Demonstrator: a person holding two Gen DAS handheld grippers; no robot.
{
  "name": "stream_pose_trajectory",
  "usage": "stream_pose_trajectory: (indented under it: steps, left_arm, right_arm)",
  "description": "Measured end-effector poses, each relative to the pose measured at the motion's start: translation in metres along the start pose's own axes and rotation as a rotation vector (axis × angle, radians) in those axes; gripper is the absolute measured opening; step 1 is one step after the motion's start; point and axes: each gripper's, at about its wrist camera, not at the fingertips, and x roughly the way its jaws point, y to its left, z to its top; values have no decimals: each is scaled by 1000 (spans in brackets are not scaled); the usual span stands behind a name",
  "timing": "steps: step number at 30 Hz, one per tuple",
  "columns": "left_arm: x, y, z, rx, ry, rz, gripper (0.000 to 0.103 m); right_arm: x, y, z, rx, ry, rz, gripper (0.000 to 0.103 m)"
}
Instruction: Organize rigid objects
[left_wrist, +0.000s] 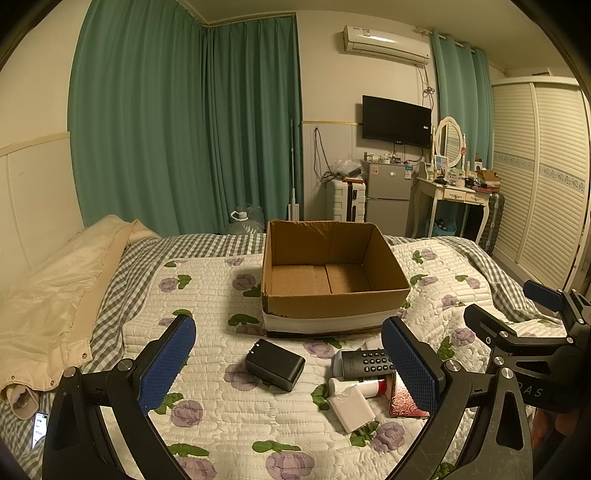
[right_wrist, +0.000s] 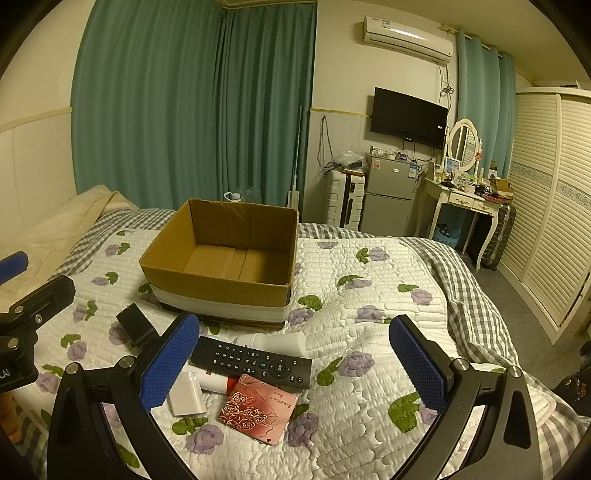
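Observation:
An empty cardboard box (left_wrist: 332, 295) (right_wrist: 221, 284) stands on the quilted bed. In front of it lie a black charger (left_wrist: 275, 364) (right_wrist: 136, 326), a black remote (right_wrist: 251, 363) (left_wrist: 365, 362), a white bottle (right_wrist: 273, 341), a white-and-red tube (left_wrist: 358, 387), a white block (left_wrist: 351, 408) (right_wrist: 186, 395) and a pink rose-print box (right_wrist: 258, 410) (left_wrist: 402, 402). My left gripper (left_wrist: 288, 363) is open, hovering over the charger. My right gripper (right_wrist: 293, 363) is open above the remote's right end. Both are empty.
A cream coat (left_wrist: 55, 295) lies on the bed's left side and a phone (left_wrist: 38, 428) at the near left. Beyond the bed stand a fridge (right_wrist: 391, 199), a suitcase (right_wrist: 345, 201), a dressing table (right_wrist: 465, 199) and a wardrobe (right_wrist: 554, 192).

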Motion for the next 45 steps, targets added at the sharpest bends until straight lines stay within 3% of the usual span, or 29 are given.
stream_pose_trajectory:
  steps: [45]
  left_arm:
    - [-5,-2,5,-7,-7,3,102]
  right_arm:
    - [-7,7,1,-15,0,-1,103]
